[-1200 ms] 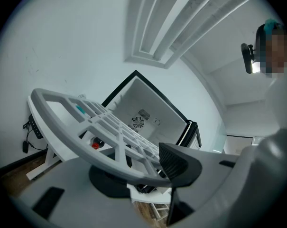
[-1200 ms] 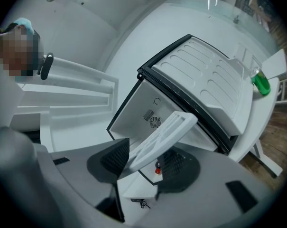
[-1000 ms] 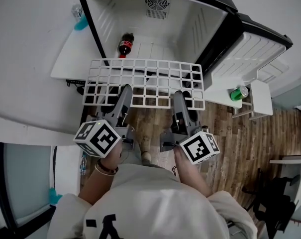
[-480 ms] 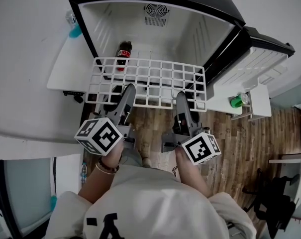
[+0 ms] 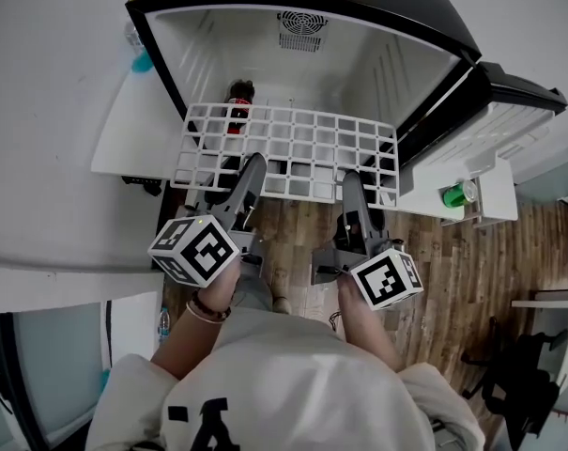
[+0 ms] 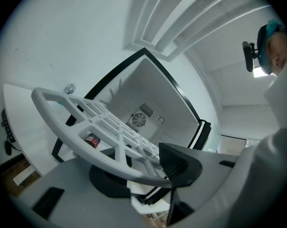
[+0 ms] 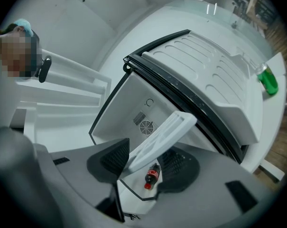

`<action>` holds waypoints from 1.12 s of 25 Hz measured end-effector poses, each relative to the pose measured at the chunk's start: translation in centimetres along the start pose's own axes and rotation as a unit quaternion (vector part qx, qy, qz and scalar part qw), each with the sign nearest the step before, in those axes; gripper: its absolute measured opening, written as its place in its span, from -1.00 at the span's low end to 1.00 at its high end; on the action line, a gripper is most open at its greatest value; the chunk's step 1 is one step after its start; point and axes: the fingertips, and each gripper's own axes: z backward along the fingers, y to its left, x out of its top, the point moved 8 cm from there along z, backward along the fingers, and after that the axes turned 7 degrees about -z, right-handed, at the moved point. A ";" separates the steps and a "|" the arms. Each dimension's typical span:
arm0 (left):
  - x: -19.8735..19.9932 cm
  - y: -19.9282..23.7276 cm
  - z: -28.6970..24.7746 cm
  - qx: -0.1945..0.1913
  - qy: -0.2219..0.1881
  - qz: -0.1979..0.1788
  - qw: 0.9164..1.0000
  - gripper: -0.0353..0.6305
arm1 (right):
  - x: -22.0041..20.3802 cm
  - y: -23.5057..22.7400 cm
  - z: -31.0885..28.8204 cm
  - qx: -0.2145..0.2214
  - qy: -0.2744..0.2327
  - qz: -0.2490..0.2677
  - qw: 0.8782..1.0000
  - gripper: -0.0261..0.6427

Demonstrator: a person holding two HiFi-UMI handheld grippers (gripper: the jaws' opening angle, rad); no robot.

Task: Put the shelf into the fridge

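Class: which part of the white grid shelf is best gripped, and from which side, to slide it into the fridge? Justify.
Grip the shelf by its near long rim, approached level from the person's side, as the left tongs and right tongs hold it. That thin bar fits between jaws, two spaced grips steady the wide grid, and the far edge is free to enter the fridge.

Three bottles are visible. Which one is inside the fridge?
The dark cola bottle with the red label. The green bottle sits outside by the open door, and the clear bottle is on the white table.
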 end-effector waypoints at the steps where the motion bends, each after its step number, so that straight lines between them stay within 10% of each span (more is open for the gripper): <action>1: 0.0 0.1 -0.1 0.000 0.000 0.000 1.000 -0.38 | 0.0 0.0 -0.1 0.000 0.000 0.000 1.000 -0.34; 28: 1.3 1.0 -2.4 -0.003 0.011 0.003 1.000 -0.38 | 0.3 -0.4 -2.5 0.000 -0.017 -0.006 1.000 -0.34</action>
